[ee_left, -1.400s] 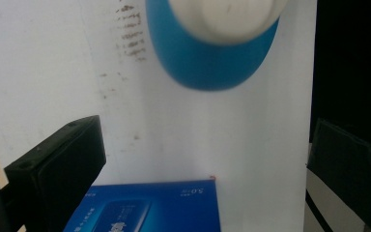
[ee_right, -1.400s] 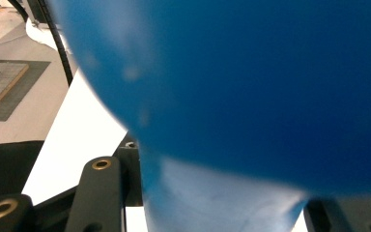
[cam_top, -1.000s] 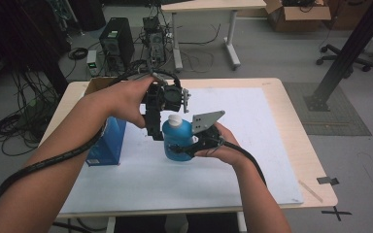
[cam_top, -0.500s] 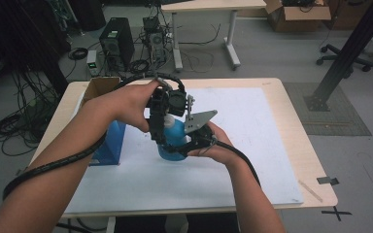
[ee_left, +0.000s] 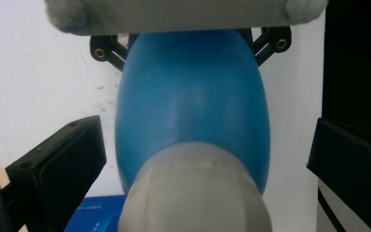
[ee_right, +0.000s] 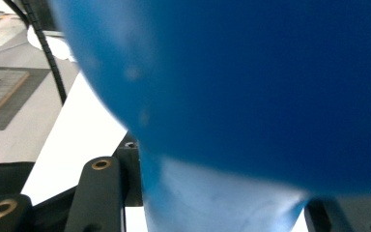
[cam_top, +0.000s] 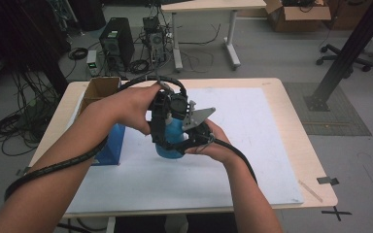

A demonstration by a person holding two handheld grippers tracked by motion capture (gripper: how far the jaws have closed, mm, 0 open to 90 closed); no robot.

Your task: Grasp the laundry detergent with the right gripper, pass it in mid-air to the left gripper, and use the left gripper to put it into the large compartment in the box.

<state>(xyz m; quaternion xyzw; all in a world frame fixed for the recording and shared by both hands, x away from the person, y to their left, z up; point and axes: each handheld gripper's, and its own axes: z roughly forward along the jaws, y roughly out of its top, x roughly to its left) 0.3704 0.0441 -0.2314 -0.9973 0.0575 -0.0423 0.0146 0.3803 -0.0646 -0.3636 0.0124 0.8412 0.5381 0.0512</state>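
Blue bottle [cam_top: 171, 141] with white cap [ee_left: 195, 191], upright on white surface [cam_top: 252, 126], between wide-set jaws of left gripper [cam_top: 162, 127]. Gripped low on its body by right gripper [cam_top: 182, 144].

Two hands meet over a white sheet [cam_top: 252, 145] on a wooden table [cam_top: 291, 102]. The left gripper [cam_top: 162, 133] points down over a blue bottle [cam_top: 172, 141], while the right gripper [cam_top: 184, 141] reaches in at the bottle's side. A blue box [cam_top: 111, 145] stands just beside it to the left, with an open cardboard box [cam_top: 97, 90] behind. Cables and computer towers [cam_top: 114, 41] crowd the floor beyond.
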